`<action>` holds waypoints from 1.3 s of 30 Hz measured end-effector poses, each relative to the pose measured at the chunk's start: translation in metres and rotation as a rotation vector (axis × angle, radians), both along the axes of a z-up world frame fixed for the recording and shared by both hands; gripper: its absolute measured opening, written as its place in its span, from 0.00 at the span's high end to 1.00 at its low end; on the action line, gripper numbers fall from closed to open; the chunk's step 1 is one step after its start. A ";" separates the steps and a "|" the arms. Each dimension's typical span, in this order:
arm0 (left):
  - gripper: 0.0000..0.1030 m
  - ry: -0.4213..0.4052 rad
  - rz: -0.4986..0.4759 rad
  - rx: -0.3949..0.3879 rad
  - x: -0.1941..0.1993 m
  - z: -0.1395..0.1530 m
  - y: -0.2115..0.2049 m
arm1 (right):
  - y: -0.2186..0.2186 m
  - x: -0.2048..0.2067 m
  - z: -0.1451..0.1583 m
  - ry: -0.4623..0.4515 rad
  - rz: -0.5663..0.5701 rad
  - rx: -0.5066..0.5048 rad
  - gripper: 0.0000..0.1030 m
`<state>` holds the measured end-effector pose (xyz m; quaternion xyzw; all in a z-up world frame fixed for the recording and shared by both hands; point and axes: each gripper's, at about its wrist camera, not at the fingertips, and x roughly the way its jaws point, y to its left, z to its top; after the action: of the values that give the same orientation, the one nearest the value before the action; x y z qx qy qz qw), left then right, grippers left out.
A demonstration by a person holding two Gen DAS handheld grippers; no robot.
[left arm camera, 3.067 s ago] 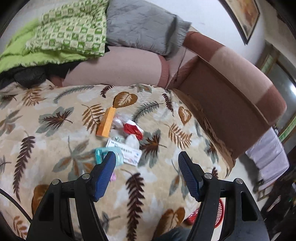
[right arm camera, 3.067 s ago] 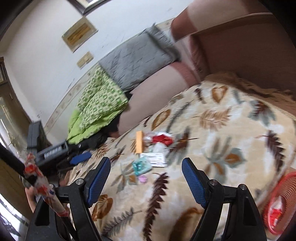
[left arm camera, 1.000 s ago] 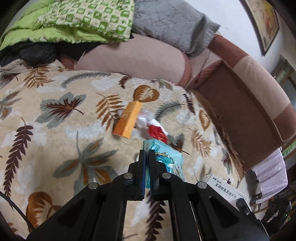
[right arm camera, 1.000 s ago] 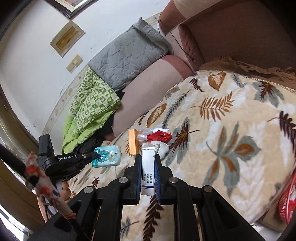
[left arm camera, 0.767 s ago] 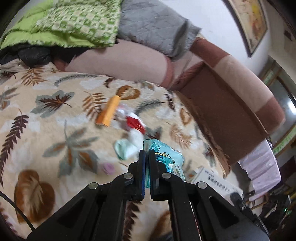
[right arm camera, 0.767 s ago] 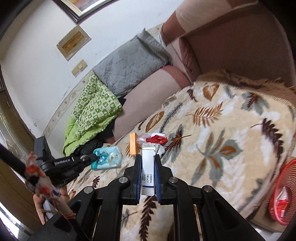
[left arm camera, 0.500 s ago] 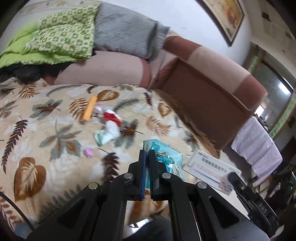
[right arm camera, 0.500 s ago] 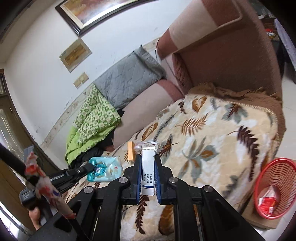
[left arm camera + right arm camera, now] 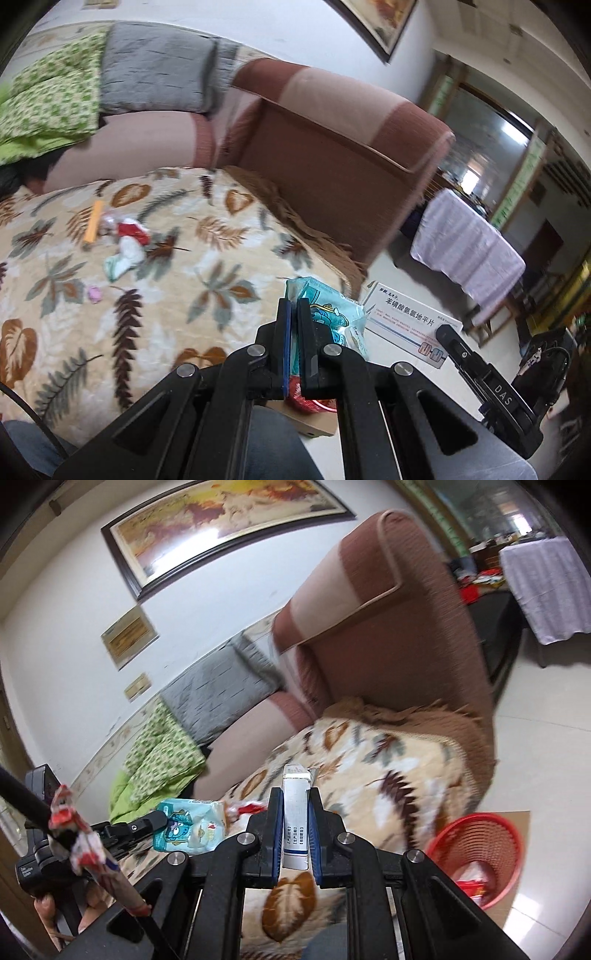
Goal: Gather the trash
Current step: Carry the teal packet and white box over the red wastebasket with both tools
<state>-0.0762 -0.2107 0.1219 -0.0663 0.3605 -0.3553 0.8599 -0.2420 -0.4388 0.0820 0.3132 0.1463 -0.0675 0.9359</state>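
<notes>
Leaf-patterned blanket (image 9: 155,295) covers a brown sofa (image 9: 332,155); tiled floor to the side, framed picture (image 9: 221,528) on the wall.

Left gripper (image 9: 293,332): clenched on a teal snack packet (image 9: 328,317), held off the blanket edge, above the floor side. Right gripper (image 9: 295,830): clamped on a white medicine box (image 9: 295,812), upright between the pads. From the left wrist view the box shows flat-on, just beside the packet.

Red mesh basket (image 9: 476,853): on a cardboard sheet (image 9: 517,886) on the floor, against the sofa front, some red-and-white scraps already in it. Below and right of the box in the right wrist view; only a red sliver visible under the left fingers.

More litter on the blanket, well apart from both grippers: orange stick (image 9: 92,221), red wrapper (image 9: 131,230), pale crumpled bits (image 9: 122,258), small pink piece (image 9: 94,294).

Judged step: carry phase, both loads lifted, drop-off not yet done.

Next move calls for: each load brought over the basket mouth, low, then let go — the light packet may drift. Return trip needed for the rest.
</notes>
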 end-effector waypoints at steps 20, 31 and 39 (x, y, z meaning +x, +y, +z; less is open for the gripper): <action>0.98 0.048 -0.219 0.117 -0.029 -0.032 -0.121 | -0.069 -0.055 -0.040 0.098 -0.208 0.089 0.87; 0.97 0.105 -0.272 0.213 -0.020 -0.079 -0.170 | -0.092 -0.053 -0.070 0.179 -0.279 0.128 0.87; 0.97 0.139 -0.299 0.286 -0.011 -0.115 -0.202 | -0.107 -0.047 -0.093 0.229 -0.316 0.157 0.87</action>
<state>-0.0877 -0.4129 0.0069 0.0860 0.4715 -0.4187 0.7714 -0.2892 -0.5461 -0.0109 0.3944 0.2056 -0.2371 0.8637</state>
